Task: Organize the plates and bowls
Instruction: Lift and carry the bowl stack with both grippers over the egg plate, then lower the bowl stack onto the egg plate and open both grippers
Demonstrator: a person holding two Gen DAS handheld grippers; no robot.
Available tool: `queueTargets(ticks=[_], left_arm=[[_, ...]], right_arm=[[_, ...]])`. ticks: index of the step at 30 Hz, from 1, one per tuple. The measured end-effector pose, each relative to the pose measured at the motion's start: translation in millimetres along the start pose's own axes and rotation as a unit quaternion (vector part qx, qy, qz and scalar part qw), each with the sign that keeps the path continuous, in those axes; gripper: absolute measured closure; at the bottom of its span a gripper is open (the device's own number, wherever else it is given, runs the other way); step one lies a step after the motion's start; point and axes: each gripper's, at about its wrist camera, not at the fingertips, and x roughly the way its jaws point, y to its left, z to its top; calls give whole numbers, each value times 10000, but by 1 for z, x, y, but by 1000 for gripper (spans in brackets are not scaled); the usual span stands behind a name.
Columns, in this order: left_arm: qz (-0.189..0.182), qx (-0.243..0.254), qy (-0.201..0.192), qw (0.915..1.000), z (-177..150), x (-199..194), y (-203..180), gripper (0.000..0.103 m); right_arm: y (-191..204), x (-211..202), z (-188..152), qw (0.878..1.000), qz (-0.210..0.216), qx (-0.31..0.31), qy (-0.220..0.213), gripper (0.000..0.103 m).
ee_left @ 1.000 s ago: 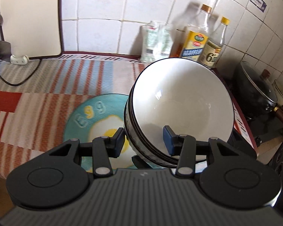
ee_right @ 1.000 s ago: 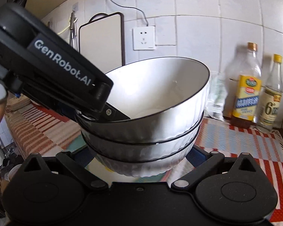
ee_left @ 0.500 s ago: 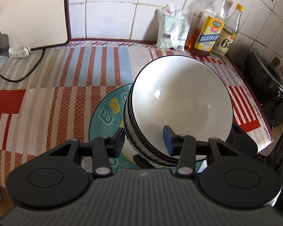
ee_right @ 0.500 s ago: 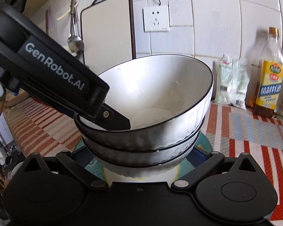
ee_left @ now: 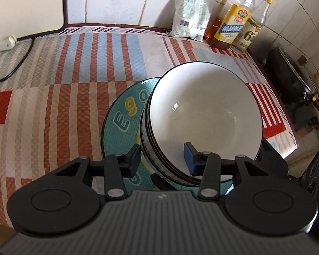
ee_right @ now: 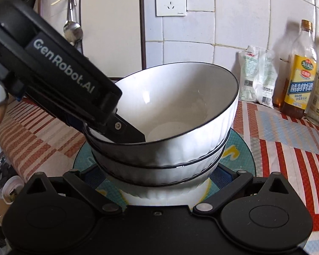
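I'm working in a home kitchen: white tiled wall (ee_right: 234, 21), oil bottles (ee_left: 231, 24), a hanging ladle (ee_right: 72, 28), black wok (ee_left: 291, 74) beside the striped-cloth desk (ee_left: 74, 74).

**Stacked bowls over a plate on the counter**

A stack of bowls (ee_left: 204, 114) sits tilted over a plate (ee_left: 125, 114) on the mat (ee_left: 53, 89). Bottles (ee_left: 234, 21) and packets (ee_left: 189, 19) stand at one o'clock against the wall; a pot (ee_left: 291, 78) lies at three o'clock.
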Motion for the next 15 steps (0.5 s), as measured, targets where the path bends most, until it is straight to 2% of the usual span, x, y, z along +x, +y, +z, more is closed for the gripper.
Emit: queueTargets(ticks=[9, 12, 15], left_arm=[[-125, 169, 145, 9997, 6, 2, 4, 59], [-24, 337, 4, 9994, 6, -4, 0, 58], [99, 413, -153, 9990, 2, -12, -4, 57]], right_arm=[[13, -2, 0, 9985, -503, 179, 95, 1], [17, -11, -2, 9977, -651, 191, 91, 0], [11, -21, -5, 9970, -552, 532, 132, 0]])
